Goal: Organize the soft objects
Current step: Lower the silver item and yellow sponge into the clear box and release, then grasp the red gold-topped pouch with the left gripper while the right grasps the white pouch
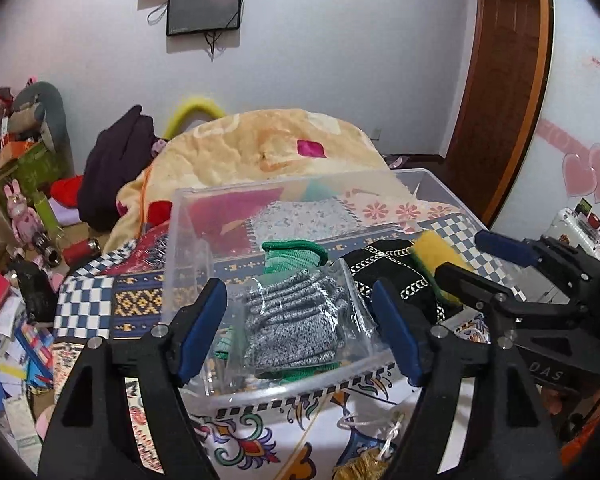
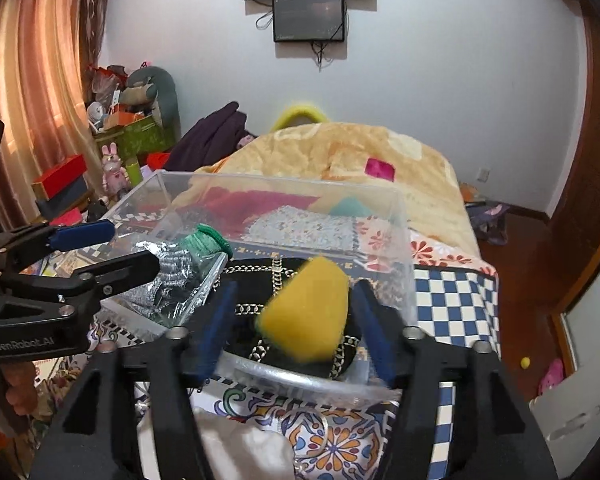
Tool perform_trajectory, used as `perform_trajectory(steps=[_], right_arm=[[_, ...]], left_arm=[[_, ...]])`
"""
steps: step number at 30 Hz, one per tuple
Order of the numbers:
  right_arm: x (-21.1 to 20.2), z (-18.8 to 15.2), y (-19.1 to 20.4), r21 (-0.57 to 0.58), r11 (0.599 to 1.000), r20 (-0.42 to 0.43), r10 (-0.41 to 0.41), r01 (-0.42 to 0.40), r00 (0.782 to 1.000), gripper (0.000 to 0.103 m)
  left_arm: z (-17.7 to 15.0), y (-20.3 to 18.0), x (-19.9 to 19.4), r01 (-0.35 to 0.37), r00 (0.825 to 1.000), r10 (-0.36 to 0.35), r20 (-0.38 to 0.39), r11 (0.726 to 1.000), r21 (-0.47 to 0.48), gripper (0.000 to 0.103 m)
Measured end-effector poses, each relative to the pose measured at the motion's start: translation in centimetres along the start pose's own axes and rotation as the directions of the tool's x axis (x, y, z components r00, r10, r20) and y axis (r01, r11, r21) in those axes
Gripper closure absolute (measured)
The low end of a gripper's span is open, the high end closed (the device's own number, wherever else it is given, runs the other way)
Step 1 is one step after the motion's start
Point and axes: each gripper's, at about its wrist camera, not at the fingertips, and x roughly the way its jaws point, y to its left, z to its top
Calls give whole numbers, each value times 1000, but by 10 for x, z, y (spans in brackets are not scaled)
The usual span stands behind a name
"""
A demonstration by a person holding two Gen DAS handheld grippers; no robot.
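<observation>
A bed (image 2: 456,292) with a patterned cover carries a clear plastic box (image 2: 404,216). Inside it lie a black cloth with chain print (image 2: 260,276) on the right and a bag of grey and green gloves (image 1: 292,320) on the left. A yellow sponge (image 2: 306,312), blurred, sits over the black cloth between the spread, empty jaws of the right hand-held gripper (image 2: 296,316), seemingly just let go. The left hand-held gripper (image 1: 300,320) hangs open around the gloves. Judging by this, the sponge's drop-in is finishing; next comes fetching another soft thing.

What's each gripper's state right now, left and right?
Left gripper: open, holding nothing, over the bagged gloves.
Right gripper: open; the yellow sponge sits between the fingers, blurred, not gripped.
</observation>
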Motion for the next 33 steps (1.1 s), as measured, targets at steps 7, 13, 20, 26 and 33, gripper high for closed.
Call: perform_trajectory(steps=[7, 13, 20, 26, 33], right_arm=[[-35, 2, -2, -3, 1000, 66, 6, -6, 998, 30], [-62, -5, 0, -16, 1000, 124, 28, -26, 992, 21], [-62, -29, 8, -18, 999, 82, 51, -49, 995, 21], [-58, -52, 7, 31, 997, 31, 73, -74, 997, 21], [-48, -69, 6, 53, 997, -15, 63, -62, 998, 21]], left_arm=[[-3, -1, -37, 34, 998, -35, 58, 999, 13, 14], [-17, -5, -65, 64, 995, -67, 71, 997, 40, 8], [-51, -8, -75, 81, 996, -83, 32, 995, 55, 4], [-87, -7, -68, 108, 994, -108, -6, 994, 16, 4], [-111, -8, -60, 120, 992, -119, -46, 993, 9, 20]])
